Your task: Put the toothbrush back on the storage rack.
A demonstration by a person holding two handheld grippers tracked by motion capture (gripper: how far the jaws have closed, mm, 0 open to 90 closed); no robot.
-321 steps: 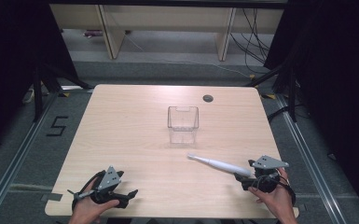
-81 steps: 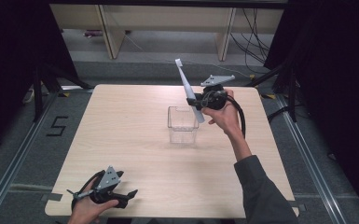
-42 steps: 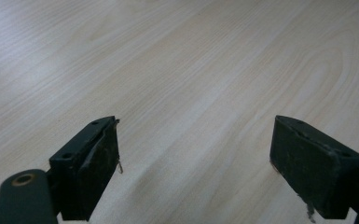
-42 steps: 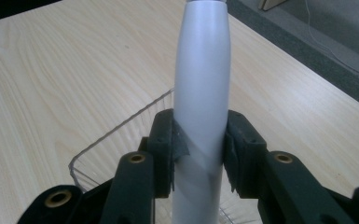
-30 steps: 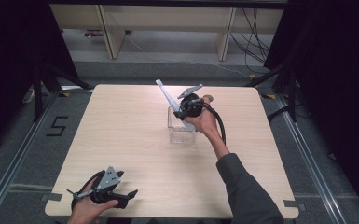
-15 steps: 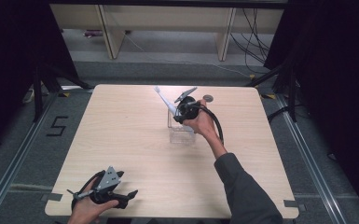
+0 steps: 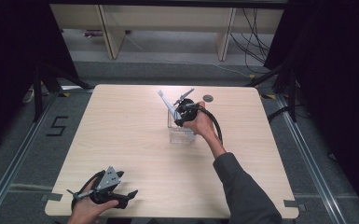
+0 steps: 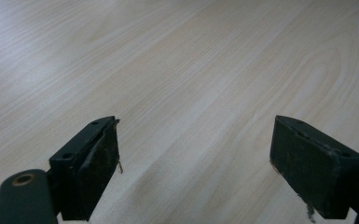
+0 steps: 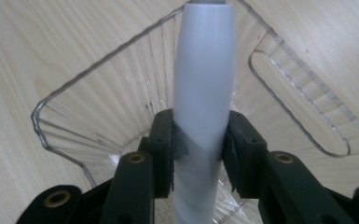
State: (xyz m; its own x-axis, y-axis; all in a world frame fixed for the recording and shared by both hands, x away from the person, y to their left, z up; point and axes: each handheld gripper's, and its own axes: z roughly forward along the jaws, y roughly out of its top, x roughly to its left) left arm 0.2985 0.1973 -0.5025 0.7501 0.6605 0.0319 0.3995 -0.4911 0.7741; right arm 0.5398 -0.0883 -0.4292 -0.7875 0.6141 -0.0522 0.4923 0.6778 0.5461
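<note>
Since the earlier frames your right arm has swung from the near right edge out to mid-table, and the pale grey toothbrush-like stick (image 7: pixel 167 100) went with it, from lying low over the tabletop to standing tilted above the container.

Light wooden table (image 7: pixel 121 140): bare apart from a small dark round spot (image 7: pixel 208 98) near the far edge.

Clear plastic square container (image 7: pixel 182 133): sits at the centre, a little toward the far side. In the right gripper view you look down into its open mouth, rim (image 9: pixel 51 98) visible around the stick.

Your right gripper (image 7: pixel 182 114): hovers right over the container, jaws pinching the stick's smooth handle (image 9: pixel 204 93) from both sides. In the high view the thin head end pokes up and to the far left; which end points down into the container I cannot tell for sure.

Your left gripper (image 7: pixel 116 193): rests at the near left corner, well apart from everything, jaws spread wide with only wood grain between them.

Likely step: dropping the stick into the container. To do it well, bring the stick closer to upright, keep its lower end centred inside the rim, lower until it's clearly below the walls, then part the jaws. The container looks light, so don't knock a wall; it could slide or tip.
</note>
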